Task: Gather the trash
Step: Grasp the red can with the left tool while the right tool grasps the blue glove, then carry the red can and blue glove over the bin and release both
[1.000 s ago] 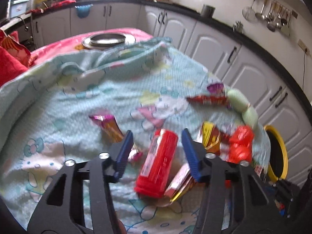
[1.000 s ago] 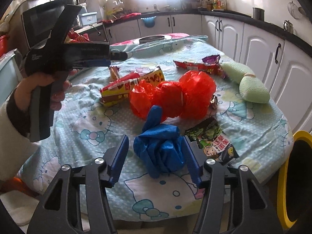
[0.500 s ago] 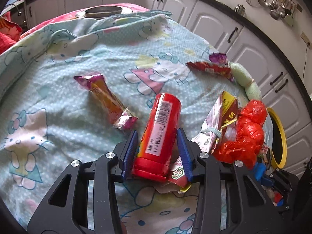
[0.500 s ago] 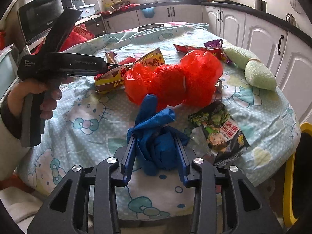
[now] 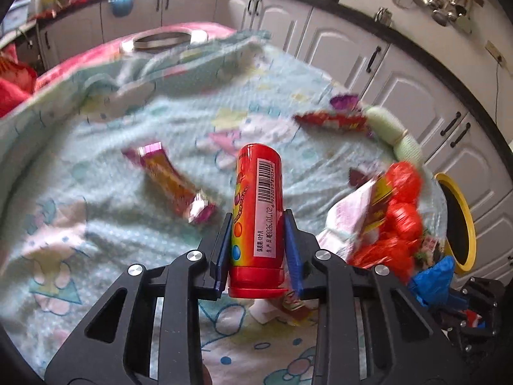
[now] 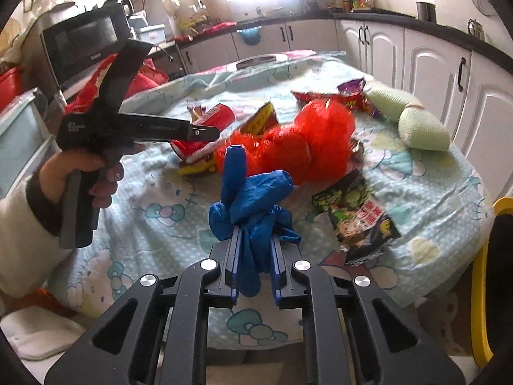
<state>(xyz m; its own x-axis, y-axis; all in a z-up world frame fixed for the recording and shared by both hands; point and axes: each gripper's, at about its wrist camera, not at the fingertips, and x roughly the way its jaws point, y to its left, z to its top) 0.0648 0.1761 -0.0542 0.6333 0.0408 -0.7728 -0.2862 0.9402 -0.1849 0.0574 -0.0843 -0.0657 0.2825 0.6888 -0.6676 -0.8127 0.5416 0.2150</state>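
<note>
Pinching a red tube [image 5: 258, 221] near its cap end, the left gripper [image 5: 257, 250] is holding it up off the tablecloth [image 5: 96, 166], its jaws having just been closing onto the tube's sides. Beside it, the right gripper [image 6: 255, 258] is squeezing a crumpled blue glove [image 6: 253, 205], its jaws likewise just closing in, with the glove's fingers sticking up and a fold hanging down between the pads. Around the tube, other rubbish is lying on the cloth: a pink and yellow wrapper [image 5: 173, 183] to its left, a red plastic bag [image 5: 397, 221] and snack packets to its right, and a yellow-rimmed bin [image 5: 461, 221] standing just past the bag off the table's edge. Gripped low, the smooth tube is likely to pivot or slip during the carry; the limp glove could slide out. Both grippers are pointing forward and downward, and a hand [image 6: 86, 176] is wrapping the left handle.
</note>
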